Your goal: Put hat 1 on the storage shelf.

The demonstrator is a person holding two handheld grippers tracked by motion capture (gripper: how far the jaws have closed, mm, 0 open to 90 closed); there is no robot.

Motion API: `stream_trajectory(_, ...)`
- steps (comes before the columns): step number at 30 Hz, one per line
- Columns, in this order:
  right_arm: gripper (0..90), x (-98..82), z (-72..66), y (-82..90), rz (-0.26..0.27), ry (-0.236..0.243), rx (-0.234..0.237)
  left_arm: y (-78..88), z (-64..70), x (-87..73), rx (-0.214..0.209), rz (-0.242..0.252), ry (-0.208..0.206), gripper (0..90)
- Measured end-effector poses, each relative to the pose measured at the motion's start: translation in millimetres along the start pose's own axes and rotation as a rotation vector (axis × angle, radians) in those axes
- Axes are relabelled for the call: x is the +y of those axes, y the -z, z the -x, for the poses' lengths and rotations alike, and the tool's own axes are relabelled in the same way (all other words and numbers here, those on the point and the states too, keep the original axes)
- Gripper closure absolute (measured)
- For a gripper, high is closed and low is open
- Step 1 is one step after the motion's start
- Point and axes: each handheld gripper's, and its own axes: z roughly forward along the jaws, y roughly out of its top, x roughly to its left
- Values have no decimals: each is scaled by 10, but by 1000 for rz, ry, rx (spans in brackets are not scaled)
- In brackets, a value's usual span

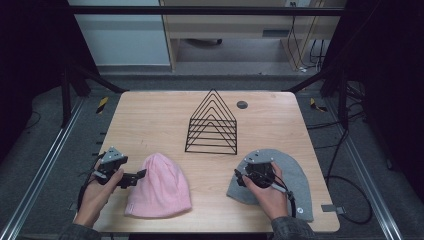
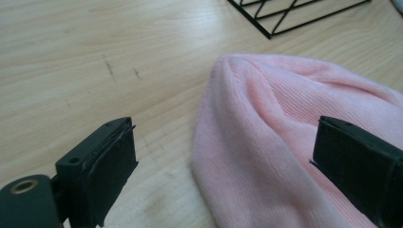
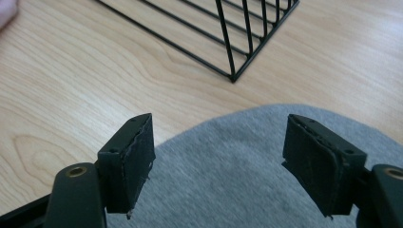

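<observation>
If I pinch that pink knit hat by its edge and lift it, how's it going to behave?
The pink hat lies flat and limp on the table, so it will probably droop and fold rather than hold shape. Its ribbed knit looks soft and grippy, so slipping seems unlikely. It is probably light, and a push may bunch it.

This looks like a lab or test room, not a home. A small wooden table (image 1: pixel 150 115) stands inside a frame of black metal bars (image 1: pixel 210 10). Long metal rails (image 1: pixel 45 155) run along a grey carpet floor (image 1: pixel 45 110). Black cables (image 1: pixel 350 195) lie loose on the floor. Behind the table stands a plain wooden desk (image 1: pixel 225 25) with more wires (image 1: pixel 305 50) hanging down.
</observation>
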Motion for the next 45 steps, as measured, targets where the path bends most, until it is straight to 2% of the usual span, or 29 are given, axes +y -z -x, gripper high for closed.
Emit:
stream_trajectory(2, 259, -41, 21, 1, -14, -4, -5, 7, 28, -17, -8, -25, -13, 75)
stream_trajectory(5, 253, -84, 79, 35, -23, -44, 5, 6, 46, 5, -40, -26, 3, 78)
stream_trajectory(7, 223, -101, 146, 49, -31, -77, -4, -3, 51, 71, -35, -44, -21, 80)
stream_trajectory(8, 200, -103, 202, 54, -34, -116, 12, -7, 49, 112, -38, -53, -28, 86)
stream_trajectory(9, 200, -103, 202, 54, -34, -116, 12, -11, 49, 147, -48, -59, -34, 86)
stream_trajectory(11, 205, -117, 251, 81, -9, -153, 61, -11, 40, 269, -66, -70, -46, 89)
stream_trajectory(12, 221, -121, 262, 94, -2, -170, 69, -12, 37, 310, -69, -69, -45, 101)
stream_trajectory(13, 229, -124, 270, 104, 1, -166, 68, -14, 23, 375, -68, -81, -56, 106)
stream_trajectory(15, 257, -120, 282, 135, 12, -151, 58, -29, -11, 448, -80, -89, -43, 119)
stream_trajectory(16, 283, -125, 289, 158, 20, -153, 48, -36, -29, 464, -87, -99, -31, 167)
stream_trajectory(17, 303, -138, 300, 171, 25, -154, 43, -54, -50, 490, -81, -107, -14, 236)
stream_trajectory(18, 315, -165, 313, 185, 22, -173, 37, -65, -52, 515, -67, -105, -20, 256)
stream_trajectory(20, 343, -196, 338, 188, 16, -178, 36, -94, -32, 553, -48, -102, -38, 267)
stream_trajectory(22, 360, -208, 360, 192, 9, -177, 30, -115, -17, 560, -40, -100, -39, 265)
stream_trajectory(24, 368, -210, 372, 203, 13, -182, 29, -150, -14, 542, -27, -103, -47, 269)
stream_trajectory(29, 356, -202, 367, 161, -11, -172, 44, -312, -43, 497, -19, -106, -21, 368)
stream_trajectory(31, 348, -196, 356, 148, -18, -170, 46, -388, -41, 466, -3, -120, -31, 376)
stream_trajectory(36, 329, -197, 340, 173, -15, -155, 43, -452, -40, 374, 17, -152, -23, 392)
stream_trajectory(39, 313, -195, 334, 153, -26, -147, 47, -483, -30, 341, 5, -162, -16, 418)
stream_trajectory(43, 305, -188, 321, 148, -27, -139, 48, -547, 16, 326, -18, -188, -48, 466)
stream_trajectory(45, 302, -188, 323, 146, -27, -139, 49, -583, 35, 325, -26, -197, -49, 483)
